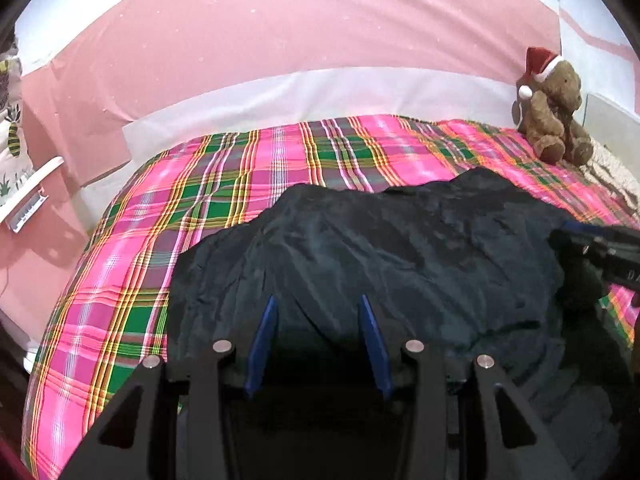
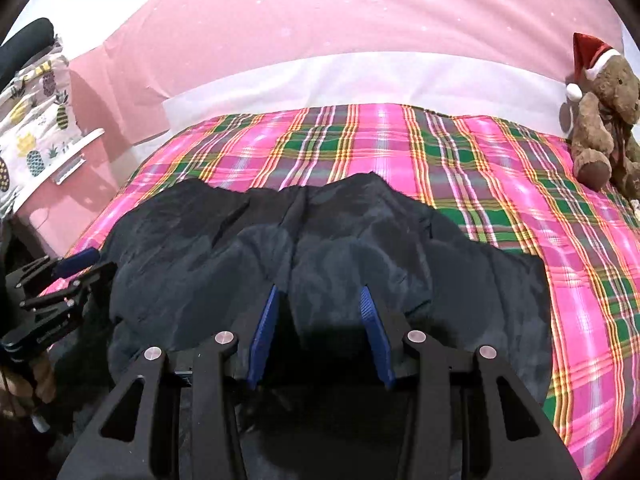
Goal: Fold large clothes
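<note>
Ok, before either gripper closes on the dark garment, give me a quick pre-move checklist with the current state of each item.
1. Left gripper open: ok, blue fingers spread.
2. Right gripper open: ok, fingers apart.
3. Dark garment between the fingers: cannot tell, fabric lies below both but contact is unclear.
4. Garment flat for folding: not ok, it is rumpled, with ridges across it.
5. Teddy bear clear of the garment: ok, it sits at the far right of the plaid bedspread.
6. Grippers apart from each other: ok, on opposite sides of the garment.

Bright, soft focus, fisheye-warped edges, perhaps overexposed
</note>
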Tool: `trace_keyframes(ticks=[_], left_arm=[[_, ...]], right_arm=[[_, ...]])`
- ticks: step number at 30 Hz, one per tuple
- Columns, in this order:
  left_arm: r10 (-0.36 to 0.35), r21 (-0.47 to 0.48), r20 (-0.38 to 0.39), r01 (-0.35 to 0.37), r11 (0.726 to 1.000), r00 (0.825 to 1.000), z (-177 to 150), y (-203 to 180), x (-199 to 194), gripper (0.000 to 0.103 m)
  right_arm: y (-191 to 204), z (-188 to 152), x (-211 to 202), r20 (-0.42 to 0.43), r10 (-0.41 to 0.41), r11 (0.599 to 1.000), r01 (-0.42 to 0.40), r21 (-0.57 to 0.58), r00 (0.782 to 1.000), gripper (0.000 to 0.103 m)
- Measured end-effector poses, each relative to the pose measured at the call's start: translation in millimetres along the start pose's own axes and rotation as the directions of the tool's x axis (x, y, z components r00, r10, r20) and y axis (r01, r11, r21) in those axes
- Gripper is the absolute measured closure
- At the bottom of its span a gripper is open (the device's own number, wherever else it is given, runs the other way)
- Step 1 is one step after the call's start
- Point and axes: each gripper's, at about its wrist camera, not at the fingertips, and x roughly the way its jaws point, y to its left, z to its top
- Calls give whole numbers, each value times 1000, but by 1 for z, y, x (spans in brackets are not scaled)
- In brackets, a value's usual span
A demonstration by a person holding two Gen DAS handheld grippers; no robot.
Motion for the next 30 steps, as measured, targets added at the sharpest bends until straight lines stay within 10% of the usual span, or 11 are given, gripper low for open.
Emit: trace_keyframes(ticks=[30], left_arm=[[-93, -44, -37, 92, 995, 995, 5, -18, 41, 49]], right_arm=[[-19, -14, 27, -26, -102, 990, 99, -96, 994, 60]])
